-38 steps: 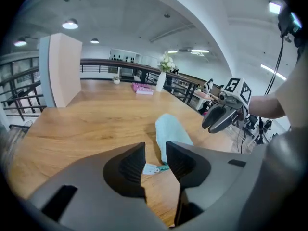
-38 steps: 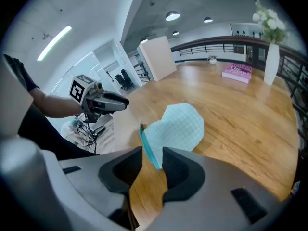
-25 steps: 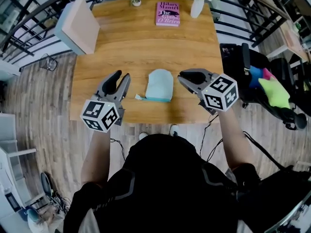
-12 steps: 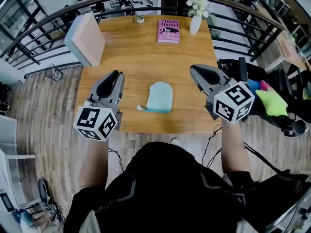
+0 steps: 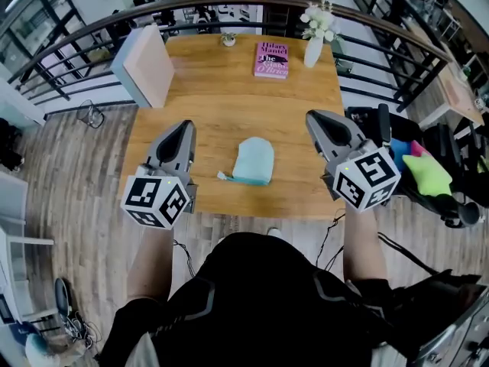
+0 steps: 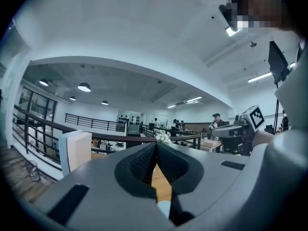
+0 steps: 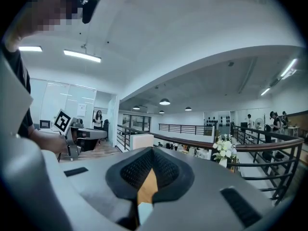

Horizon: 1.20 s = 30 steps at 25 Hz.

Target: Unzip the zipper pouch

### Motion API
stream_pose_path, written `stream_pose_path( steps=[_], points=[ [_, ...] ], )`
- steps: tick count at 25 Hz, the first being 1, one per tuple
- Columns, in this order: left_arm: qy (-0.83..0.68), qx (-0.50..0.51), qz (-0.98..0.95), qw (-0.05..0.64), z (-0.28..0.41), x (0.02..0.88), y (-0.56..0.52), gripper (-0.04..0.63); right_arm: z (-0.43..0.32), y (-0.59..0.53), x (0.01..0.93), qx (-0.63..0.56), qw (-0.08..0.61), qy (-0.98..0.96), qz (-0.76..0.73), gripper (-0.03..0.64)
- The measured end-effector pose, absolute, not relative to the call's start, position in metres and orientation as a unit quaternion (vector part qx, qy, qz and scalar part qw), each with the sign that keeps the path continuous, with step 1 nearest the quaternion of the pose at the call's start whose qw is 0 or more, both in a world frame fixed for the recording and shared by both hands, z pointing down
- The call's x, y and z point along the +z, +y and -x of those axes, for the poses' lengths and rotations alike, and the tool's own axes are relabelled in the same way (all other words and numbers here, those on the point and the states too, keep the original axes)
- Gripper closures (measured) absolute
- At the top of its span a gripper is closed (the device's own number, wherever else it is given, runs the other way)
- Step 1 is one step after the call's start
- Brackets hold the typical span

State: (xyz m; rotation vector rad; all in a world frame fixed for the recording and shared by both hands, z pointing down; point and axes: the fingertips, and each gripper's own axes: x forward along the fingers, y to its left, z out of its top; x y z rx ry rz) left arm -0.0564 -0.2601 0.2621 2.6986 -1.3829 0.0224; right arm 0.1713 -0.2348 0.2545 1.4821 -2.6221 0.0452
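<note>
A light blue zipper pouch [image 5: 253, 161] lies flat near the front edge of the wooden table [image 5: 221, 105], its zipper pull sticking out at the lower left. My left gripper [image 5: 186, 125] hovers left of the pouch, above the table. Its jaws have just been closing and are now shut with nothing between them. My right gripper [image 5: 314, 118] hovers to the right of the pouch, also shut and empty. Both point level over the table. In the left gripper view, below the shut left gripper [image 6: 155, 146], a sliver of the pouch [image 6: 164, 209] shows. The right gripper view also catches the pouch [image 7: 144, 211], under the shut right gripper [image 7: 153, 151].
A pink book [image 5: 271, 60], a white vase of flowers [image 5: 315, 43] and a small pot [image 5: 228, 40] stand at the table's far edge. A pale box [image 5: 147, 67] sits at the far left corner. A black chair with coloured items [image 5: 428, 176] is to the right, and a railing runs behind.
Both grippers have risen away from the tabletop and the left jaws have closed. The pouch lies where it was.
</note>
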Motion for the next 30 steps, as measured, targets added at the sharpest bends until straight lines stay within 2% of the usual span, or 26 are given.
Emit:
stream_pose_path(
  steps=[30],
  points=[
    [-0.497,0.022,-0.866,0.051,0.071,0.263,-0.249,0.566,-0.163,-0.239,0.244,-0.009,0.073,-0.869,-0.489,0.608]
  ],
)
